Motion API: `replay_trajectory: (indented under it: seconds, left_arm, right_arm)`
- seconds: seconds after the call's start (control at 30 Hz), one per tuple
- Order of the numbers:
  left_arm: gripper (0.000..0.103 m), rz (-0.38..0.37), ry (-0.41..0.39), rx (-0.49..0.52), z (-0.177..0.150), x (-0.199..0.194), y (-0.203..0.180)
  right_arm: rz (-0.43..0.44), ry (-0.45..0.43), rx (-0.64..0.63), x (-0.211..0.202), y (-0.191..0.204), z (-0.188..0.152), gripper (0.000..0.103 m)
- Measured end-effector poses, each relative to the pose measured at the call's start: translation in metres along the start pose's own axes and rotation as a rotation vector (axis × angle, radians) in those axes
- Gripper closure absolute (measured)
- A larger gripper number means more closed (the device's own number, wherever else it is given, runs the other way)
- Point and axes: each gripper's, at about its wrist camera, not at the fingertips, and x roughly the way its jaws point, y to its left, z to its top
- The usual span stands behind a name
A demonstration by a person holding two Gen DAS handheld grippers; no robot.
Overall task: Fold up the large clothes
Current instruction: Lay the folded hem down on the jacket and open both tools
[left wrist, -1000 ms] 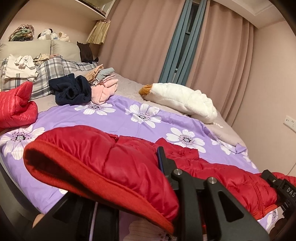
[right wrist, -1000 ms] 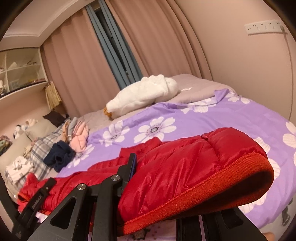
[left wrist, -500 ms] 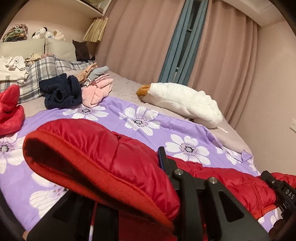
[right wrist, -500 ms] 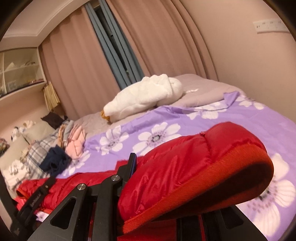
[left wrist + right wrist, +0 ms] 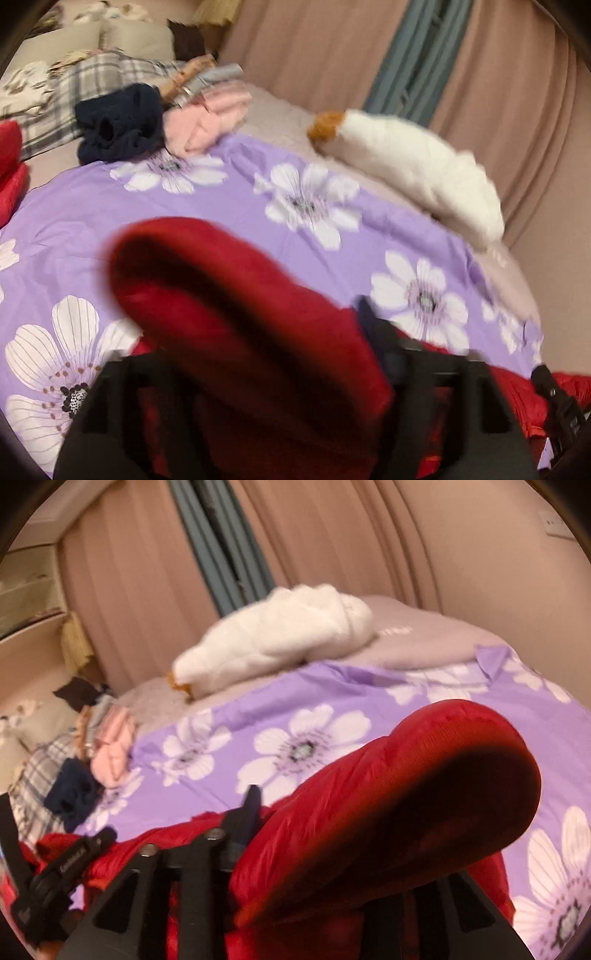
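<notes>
- Jaws on my left gripper (image 5: 258,373) have just been opening; they now stand wide, either side of the ribbed cuff end of the red quilted puffer jacket (image 5: 236,325). Blurred, but the pads look clear of the cloth.
- Right gripper (image 5: 325,834) has just been opening too, only partway. The jacket's other cuff is between its fingers; I cannot tell whether they press on it.
- A second ago both cuffs were clamped tight and carried forward over the purple floral bedsheet (image 5: 221,221). Now both sit lower and further in over the jacket body.
- My read: the sleeve fold is being released, with the sleeves laid across the torso.
- Jacket lies on the near edge of the sheet, well apart from the white plush pillow (image 5: 417,166) and the clothes pile by the navy garment (image 5: 118,125).
</notes>
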Motion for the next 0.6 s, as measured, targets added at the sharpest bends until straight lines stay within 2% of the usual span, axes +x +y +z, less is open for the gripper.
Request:
replay_trajectory:
  seconds: [0.03,0.1,0.2,0.3,0.4,0.47,0.5,0.6]
  left_arm:
    - [0.006,0.009,-0.056,-0.008,0.001,-0.008,0.003]
    - [0.005,0.008,-0.129,-0.001,0.005,-0.019,0.005]
    - [0.004,0.024,-0.138,0.029,0.011,-0.024,0.002]
    - [0.003,0.036,-0.127,0.038,0.012,-0.021,0.001]
    - [0.003,0.018,-0.141,0.026,0.015,-0.025,0.003]
    - [0.002,0.012,-0.160,0.019,0.019,-0.030,0.003]
    - [0.001,0.013,-0.166,0.019,0.021,-0.030,0.000]
    - [0.001,0.014,-0.189,0.013,0.030,-0.037,-0.003]
  right_arm:
    - [0.005,-0.005,-0.003,-0.002,-0.001,0.001,0.044]
    - [0.037,-0.019,0.013,-0.006,0.000,0.003,0.024]
    - [0.032,-0.042,0.029,-0.011,0.001,0.007,0.021]
    - [-0.033,-0.076,-0.020,-0.016,0.009,0.009,0.011]
    - [-0.054,-0.114,-0.061,-0.023,0.015,0.016,0.011]
    - [-0.078,-0.150,-0.082,-0.029,0.016,0.023,0.008]
    - [-0.094,-0.157,-0.089,-0.029,0.016,0.025,0.004]
    - [-0.124,-0.168,-0.085,-0.033,0.013,0.030,0.004]
